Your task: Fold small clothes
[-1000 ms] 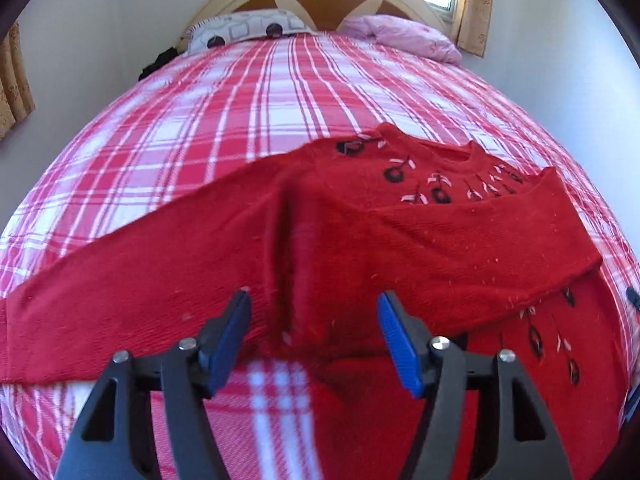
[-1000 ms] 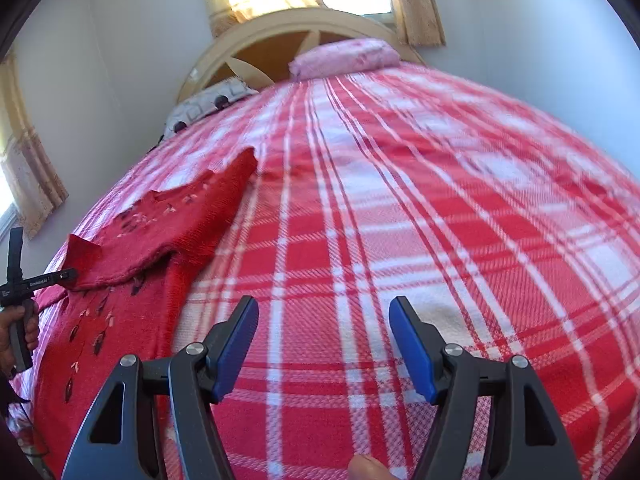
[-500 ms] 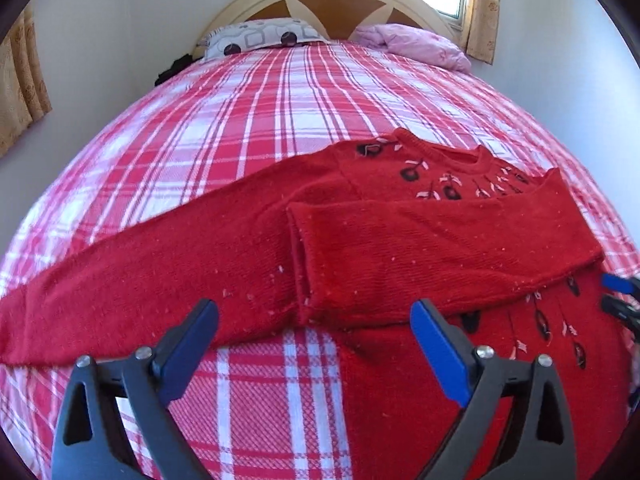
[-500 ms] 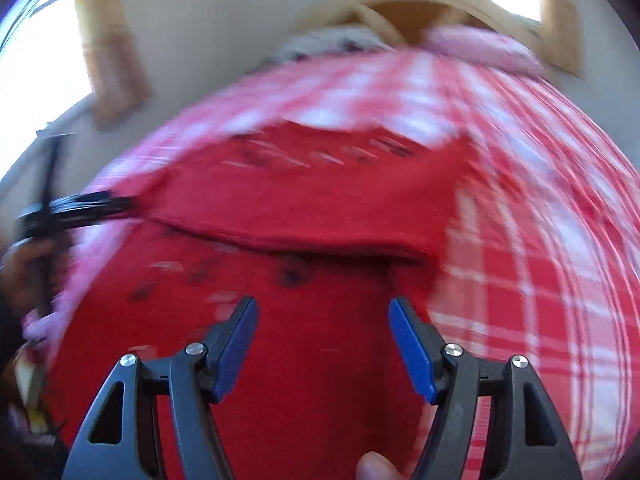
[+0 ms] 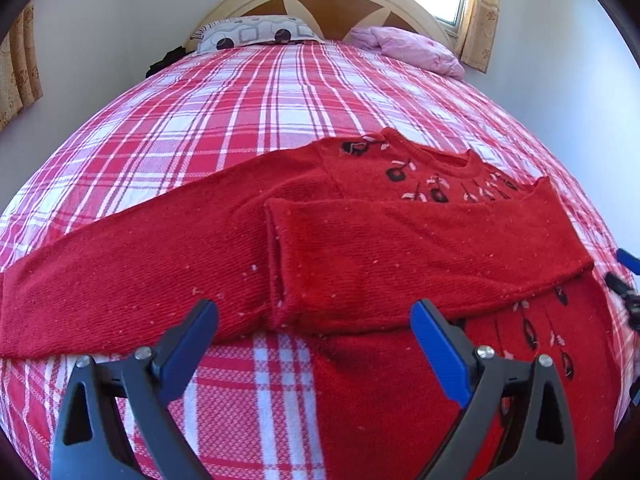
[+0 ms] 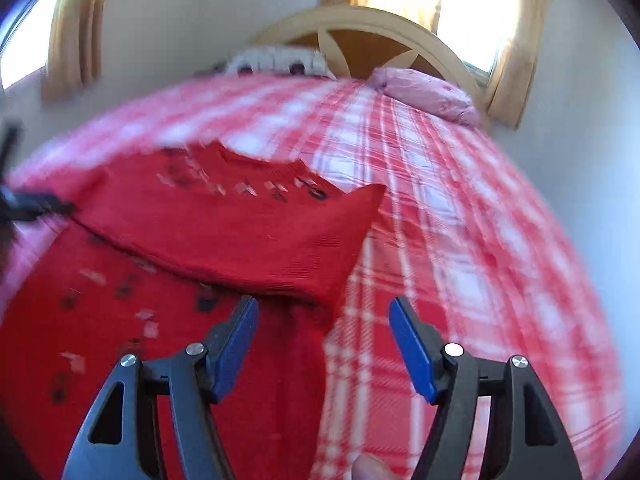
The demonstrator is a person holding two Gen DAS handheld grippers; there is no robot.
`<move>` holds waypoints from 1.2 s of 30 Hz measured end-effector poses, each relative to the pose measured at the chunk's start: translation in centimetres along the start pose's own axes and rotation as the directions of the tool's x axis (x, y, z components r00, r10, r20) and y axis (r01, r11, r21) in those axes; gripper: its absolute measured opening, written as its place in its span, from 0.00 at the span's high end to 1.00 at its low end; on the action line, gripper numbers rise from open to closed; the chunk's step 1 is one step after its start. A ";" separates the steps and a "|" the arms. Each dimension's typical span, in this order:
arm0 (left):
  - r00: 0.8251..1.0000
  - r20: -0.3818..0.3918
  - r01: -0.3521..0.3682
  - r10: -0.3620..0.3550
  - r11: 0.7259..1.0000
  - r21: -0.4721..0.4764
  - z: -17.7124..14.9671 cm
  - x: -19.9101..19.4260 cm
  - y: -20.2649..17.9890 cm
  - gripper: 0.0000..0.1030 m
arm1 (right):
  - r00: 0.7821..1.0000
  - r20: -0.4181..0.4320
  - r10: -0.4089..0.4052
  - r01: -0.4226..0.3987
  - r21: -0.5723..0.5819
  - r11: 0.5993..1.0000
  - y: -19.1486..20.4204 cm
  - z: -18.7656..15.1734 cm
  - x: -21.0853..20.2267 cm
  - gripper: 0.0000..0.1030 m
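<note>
A red knitted sweater (image 5: 400, 256) with black and white flower marks lies flat on the red plaid bed (image 5: 248, 112). One sleeve is folded across its chest; the other sleeve (image 5: 120, 272) stretches out to the left. My left gripper (image 5: 314, 344) is open and empty, just above the folded sleeve's cuff. My right gripper (image 6: 322, 340) is open and empty over the sweater's (image 6: 224, 236) right side, near the folded shoulder corner. The right wrist view is blurred.
A patterned pillow (image 5: 256, 34) and a pink pillow (image 5: 416, 50) lie at the wooden headboard (image 5: 320, 4). Walls and curtained windows surround the bed. Plaid bedspread (image 6: 480, 240) stretches to the right of the sweater.
My left gripper opened wider and drew back from the folded sleeve. My right gripper swung left from bare bedspread to the sweater's right side.
</note>
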State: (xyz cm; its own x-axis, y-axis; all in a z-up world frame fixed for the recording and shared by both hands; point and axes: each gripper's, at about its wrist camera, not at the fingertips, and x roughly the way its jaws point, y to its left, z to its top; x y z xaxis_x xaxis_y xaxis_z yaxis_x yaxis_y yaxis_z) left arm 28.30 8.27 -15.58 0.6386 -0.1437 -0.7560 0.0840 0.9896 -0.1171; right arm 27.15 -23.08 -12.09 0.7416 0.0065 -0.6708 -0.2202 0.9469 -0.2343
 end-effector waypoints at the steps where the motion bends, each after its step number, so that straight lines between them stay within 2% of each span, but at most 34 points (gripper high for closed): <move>1: 1.000 0.006 0.009 -0.009 1.000 -0.003 0.0 -0.2 -0.1 0.04 | 1.000 -0.020 -0.009 0.009 -0.010 1.000 0.1 0.2 0.8 0.34; 4: 0.999 0.011 0.030 -0.030 1.000 0.003 -0.3 -0.4 -0.8 0.01 | 0.997 -0.075 -0.014 0.013 -0.010 1.000 0.1 -0.1 3.4 0.34; 6: 0.999 0.006 0.033 -0.033 0.999 0.011 -0.6 -0.3 -1.0 0.01 | 0.990 -0.111 -0.089 0.092 0.024 0.995 -1.3 -0.9 4.5 0.34; 8: 0.999 -0.001 0.045 -0.045 0.999 0.021 -1.0 -0.2 -1.2 0.01 | 0.992 -0.121 -0.025 0.042 0.144 0.989 -3.9 -1.9 4.9 0.33; 10: 0.999 -0.012 0.041 -0.041 0.999 0.027 -1.1 0.1 -1.2 0.01 | 0.993 -0.118 -0.015 0.036 0.172 0.985 -4.6 -2.5 4.6 0.33; 12: 0.999 -0.019 0.034 -0.034 0.999 0.022 -1.3 0.2 -1.1 0.01 | 0.992 -0.114 -0.046 0.067 0.182 0.981 -4.7 -2.5 4.2 0.33; 15: 0.999 -0.014 0.031 -0.031 0.999 0.004 -1.5 -0.1 -0.4 0.01 | 0.989 -0.148 0.006 0.034 0.265 0.964 -5.5 -2.9 4.9 0.31; 18: 1.000 -0.019 -0.010 0.010 1.000 0.004 -1.3 -0.1 0.2 0.01 | 0.990 -0.140 0.027 0.016 0.302 0.953 -6.2 -3.4 5.0 0.26; 20: 0.999 -0.023 -0.030 0.030 1.000 0.003 -1.1 0.0 0.4 0.01 | 0.990 -0.137 0.019 0.021 0.284 0.959 -5.8 -3.2 4.4 0.26; 22: 1.000 -0.015 -0.019 0.019 1.000 -0.012 -0.9 -0.2 0.6 0.01 | 0.994 -0.113 -0.006 0.035 0.257 0.966 -5.4 -2.8 2.8 0.26; 25: 1.000 0.005 -0.003 0.003 1.000 -0.024 -0.7 -0.4 0.6 0.01 | 0.997 -0.028 -0.068 0.072 0.191 0.979 -4.4 -1.8 -0.1 0.26; 28: 1.000 0.005 -0.010 0.010 1.000 -0.028 -0.3 0.0 0.3 0.01 | 0.996 0.089 -0.009 -0.007 0.177 0.984 -3.3 -0.3 -2.3 0.26; 30: 0.998 0.006 -0.067 0.067 0.997 -0.035 -0.1 0.6 0.5 0.01 | 0.991 0.121 0.061 -0.078 0.145 0.986 -2.1 0.7 -2.3 0.26; 31: 0.992 0.010 -0.125 0.125 0.991 -0.038 0.0 0.8 0.8 0.01 | 0.989 0.118 0.089 -0.103 0.121 0.987 -1.4 1.1 -1.6 0.26; 32: 0.989 0.003 -0.150 0.150 0.988 -0.043 0.0 1.0 1.0 0.01 | 0.988 0.112 0.110 -0.122 0.108 0.987 -0.9 1.3 -1.0 0.26; 34: 0.988 -0.021 -0.157 0.156 0.985 -0.067 -0.3 1.3 1.9 0.01 | 0.987 0.047 0.150 -0.155 0.107 0.982 -0.2 1.5 1.5 0.26; 36: 0.988 -0.045 -0.149 0.146 0.987 -0.061 -0.8 1.7 2.2 0.01 | 0.989 -0.036 0.142 -0.137 0.120 0.983 -0.1 1.2 4.0 0.26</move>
State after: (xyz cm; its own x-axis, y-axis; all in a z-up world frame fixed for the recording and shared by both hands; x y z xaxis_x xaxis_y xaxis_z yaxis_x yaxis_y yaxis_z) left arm 28.95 10.23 -17.67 0.6093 0.0019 -0.7929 -0.0589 0.9973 -0.0429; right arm 30.93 -22.77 -13.93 0.6796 0.1298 -0.7220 -0.2420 0.9688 -0.0536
